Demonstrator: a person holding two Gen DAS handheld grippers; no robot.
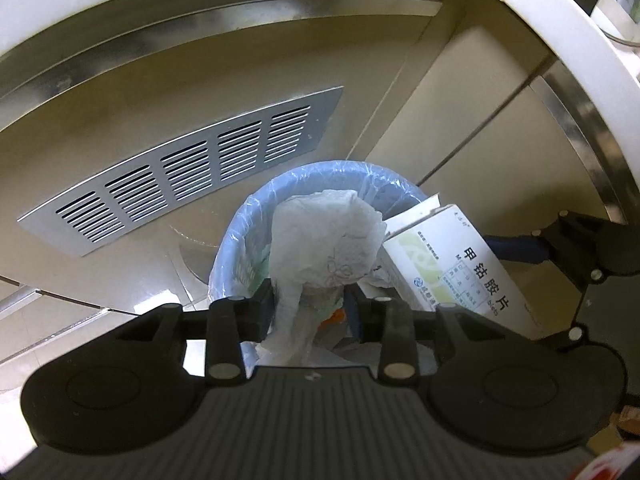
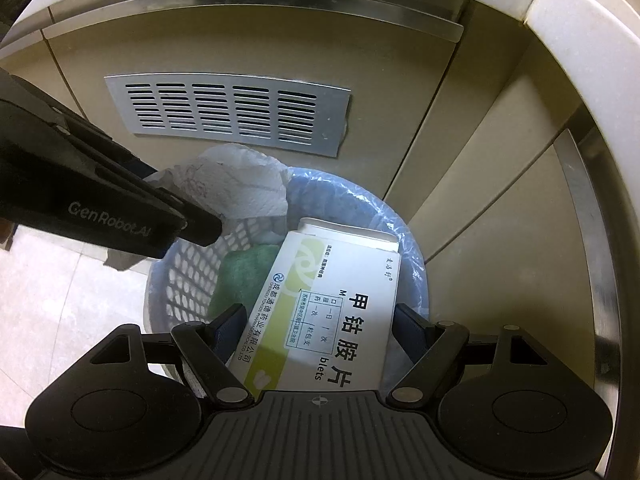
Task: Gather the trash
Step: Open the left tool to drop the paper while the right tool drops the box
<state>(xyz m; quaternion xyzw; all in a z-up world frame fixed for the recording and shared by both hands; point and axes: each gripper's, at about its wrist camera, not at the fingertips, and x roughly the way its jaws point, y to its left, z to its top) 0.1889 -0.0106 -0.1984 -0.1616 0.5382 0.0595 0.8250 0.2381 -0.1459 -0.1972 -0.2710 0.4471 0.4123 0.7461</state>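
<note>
Your left gripper (image 1: 310, 300) fingers sit loose around the tissue (image 1: 324, 240); only your right view shows fingers squeezing the box (image 2: 320, 312) over the bin (image 2: 180, 280).

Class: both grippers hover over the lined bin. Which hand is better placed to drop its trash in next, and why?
Left: its crumpled tissue hangs over the bin between barely parted fingers. The right gripper grips the box.

vent (image 2: 228, 110): brushed metal, matt | bin (image 2: 188, 280): perforated plastic, thin glossy film liner | tissue (image 1: 324, 236): crinkled soft paper | box (image 2: 332, 312): smooth printed card | floor (image 2: 60, 300): glossy tile
</note>
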